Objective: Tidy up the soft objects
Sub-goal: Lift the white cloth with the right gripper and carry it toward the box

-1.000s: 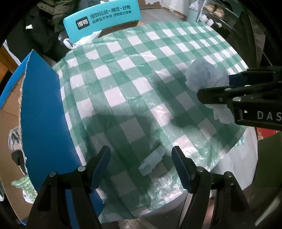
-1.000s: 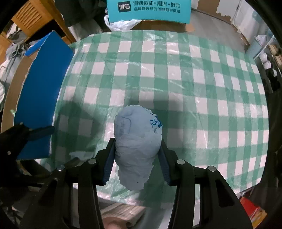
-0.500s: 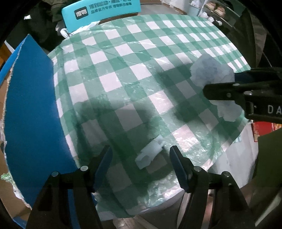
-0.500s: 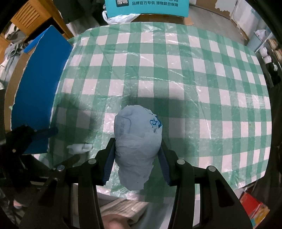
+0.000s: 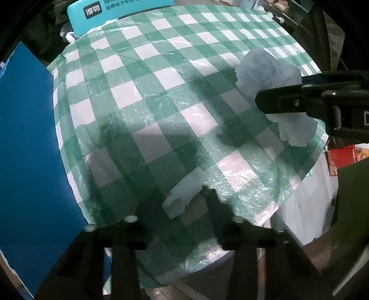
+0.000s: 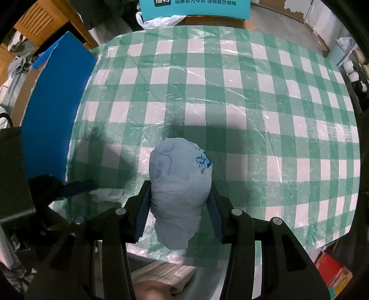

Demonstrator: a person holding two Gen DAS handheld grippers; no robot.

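Note:
A small white crumpled tissue (image 5: 182, 196) lies near the front edge of the green-and-white checked table (image 5: 150, 97). My left gripper (image 5: 182, 200) points straight down over it, its jaws closing, and its dark fingers (image 5: 213, 200) touch both ends of the tissue. My right gripper (image 6: 178, 196) is shut on a pale blue bundled plastic bag (image 6: 180, 175) and holds it just above the cloth. In the left wrist view the bag (image 5: 265, 69) and the right gripper (image 5: 299, 101) show at the right. In the right wrist view the tissue (image 6: 107, 193) lies beside a left finger.
A blue board (image 5: 30, 143) stands along the table's left side. A teal chair back (image 6: 196, 7) stands behind the far edge, with a white plastic bag (image 6: 159, 20) beneath it. A red box (image 5: 341, 159) lies on the floor at the right. Wooden furniture (image 6: 43, 18) stands far left.
My left gripper has sunk toward the tissue and its jaws have come in from wide apart to the tissue's ends. The right gripper and its bag have stayed still.

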